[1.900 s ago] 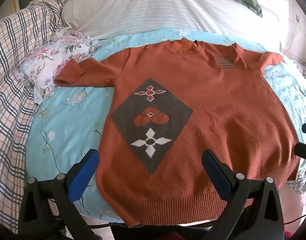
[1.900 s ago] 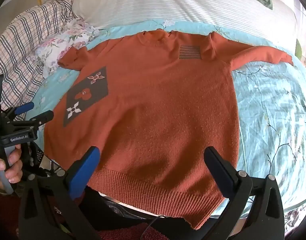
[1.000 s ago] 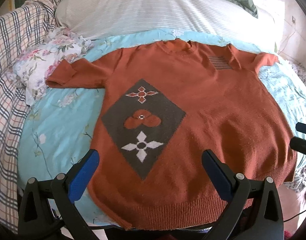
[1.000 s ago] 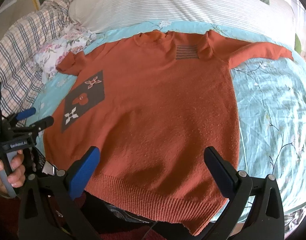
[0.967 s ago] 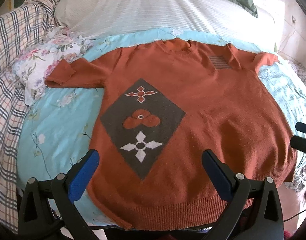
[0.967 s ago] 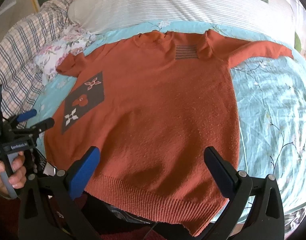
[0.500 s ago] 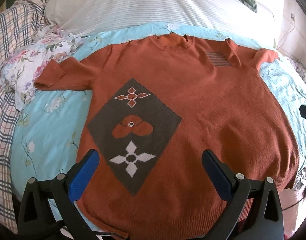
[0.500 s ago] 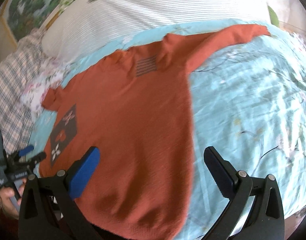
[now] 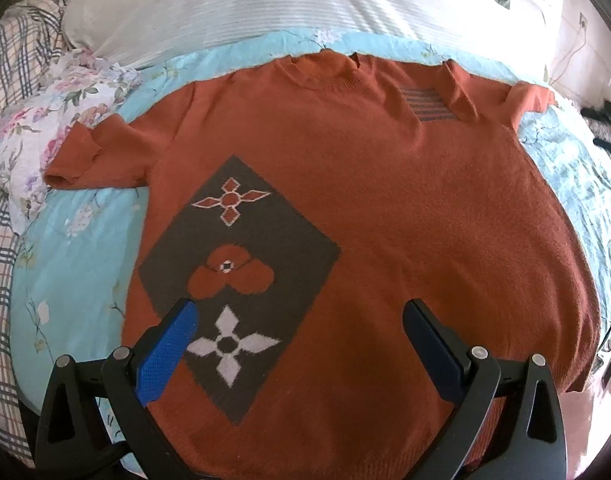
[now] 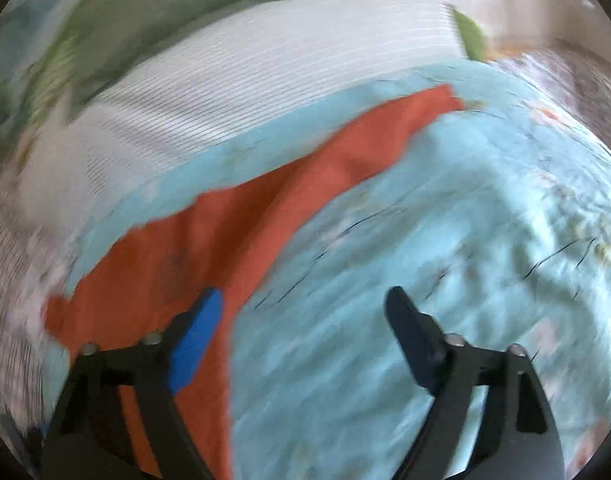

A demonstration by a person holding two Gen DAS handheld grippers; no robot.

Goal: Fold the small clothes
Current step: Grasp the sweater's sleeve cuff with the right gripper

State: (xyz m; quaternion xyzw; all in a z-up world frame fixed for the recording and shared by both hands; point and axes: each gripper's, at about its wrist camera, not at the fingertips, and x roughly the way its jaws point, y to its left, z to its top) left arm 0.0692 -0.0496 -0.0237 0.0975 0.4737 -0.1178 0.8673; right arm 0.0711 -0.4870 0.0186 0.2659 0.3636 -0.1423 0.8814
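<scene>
1. An orange sweater (image 9: 405,220) is lying flat, front side up, on a light blue floral sheet (image 9: 77,248) spread over a bed, with its collar pointing away from the left camera and its ribbed hem nearest to it.
2. A dark diamond patch (image 9: 241,276) is showing on the lower part of the sweater front, carrying 3 flower shapes stacked one above the other, and a small striped patch (image 9: 429,106) is sitting near the far shoulder.
3. The short sleeve (image 9: 93,156) seen on the left of the left view is lying out sideways, its cuff touching a crumpled floral cloth (image 9: 37,132).
4. The left gripper (image 9: 301,332) is hovering over the lower front of the sweater with its 2 fingers spread wide apart and nothing between them; its blue pad is overlapping the corner of the diamond patch in the view.
5. The right view is blurring heavily, so fine detail there is hard to read.
6. The right gripper (image 10: 305,320) is standing with its fingers well apart and nothing between them, above the blue sheet just beside the sweater's side edge.
7. In that view the other sleeve (image 10: 385,136) is stretching out across the sheet toward the far right.
8. A white striped pillow (image 9: 273,4) is lying beyond the collar, a green cushion (image 10: 177,4) is sitting behind it, and a plaid blanket (image 9: 5,80) is bunching at the left edge of the bed.
</scene>
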